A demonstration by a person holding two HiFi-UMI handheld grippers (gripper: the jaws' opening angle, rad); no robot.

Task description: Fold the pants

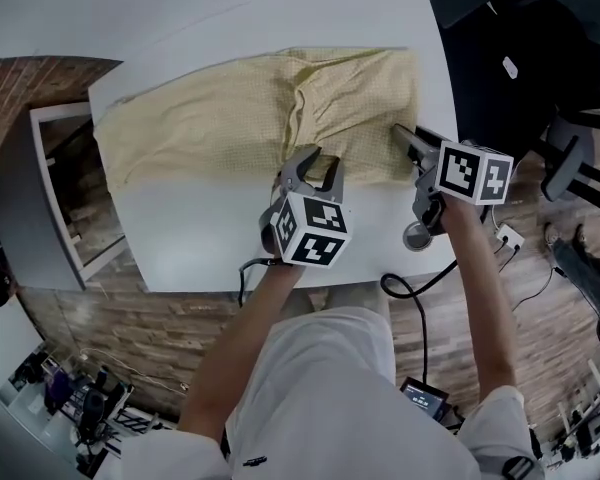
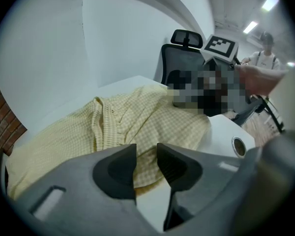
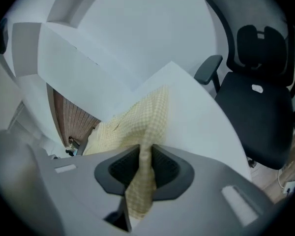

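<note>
White table (image 1: 180, 248) fills the middle of the head view, with wood-look floor around it and a black office chair (image 1: 500, 58) past its right end. Yellow checked pants (image 1: 210, 118) lie flat across the far half of the table. Their long axis runs left to right, and a raised crease sits near the middle.

The right gripper (image 1: 405, 136) sits at the right end of the garment. Its own view shows the right gripper (image 3: 146, 166) with its pads pressed together on a pinched-up ridge of the pants (image 3: 137, 122).

The left gripper (image 1: 310, 170) hangs over the near edge, about midway along the length. In its own view the left gripper (image 2: 146, 156) has its jaws spread. The near edge of the pants (image 2: 137, 117) and bare table show in the gap, and neither pad presses on the cloth.

Both forearms reach forward from the person, and both grippers tilt down toward the table.

The cloth lies just beyond the left tips, so that hand likely needs a short push forward and a squeeze. With both holds made along the same near edge, the two hands could then fold it
</note>
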